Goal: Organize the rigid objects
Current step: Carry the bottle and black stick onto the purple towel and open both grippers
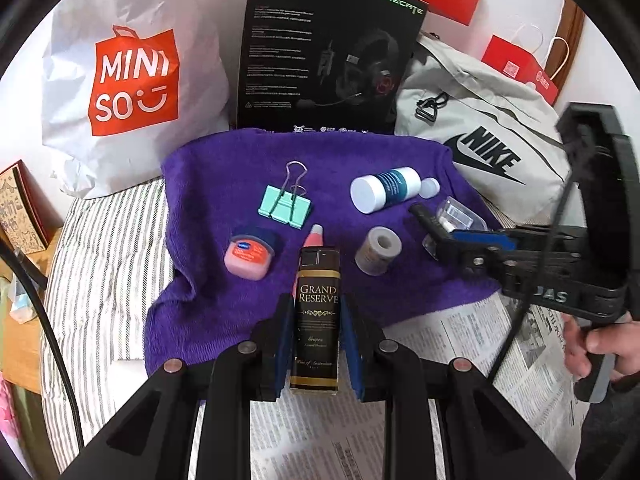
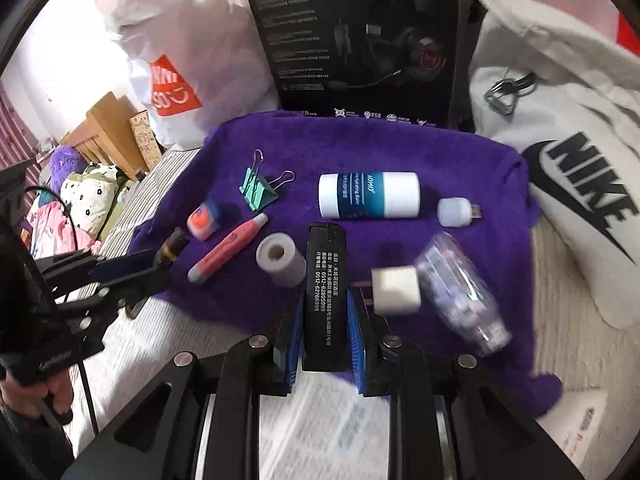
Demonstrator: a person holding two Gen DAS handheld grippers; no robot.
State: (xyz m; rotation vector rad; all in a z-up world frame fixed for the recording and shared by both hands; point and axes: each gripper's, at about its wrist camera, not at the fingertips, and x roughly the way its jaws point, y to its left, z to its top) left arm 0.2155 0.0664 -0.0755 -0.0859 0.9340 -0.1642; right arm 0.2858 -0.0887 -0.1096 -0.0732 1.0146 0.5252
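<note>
Both tools are mid-carry above the purple towel's [image 1: 208,168] near edge, left gripper [image 1: 316,344] pinching the Grand Reserve lighter [image 1: 318,316], right gripper [image 2: 324,344] pinching the black lighter [image 2: 324,292]; next comes setting each down in a clear spot.

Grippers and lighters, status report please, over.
Left gripper shut on Grand Reserve lighter. Right gripper shut on black lighter. Both above purple towel. Tape roll and white plug close by.
</note>
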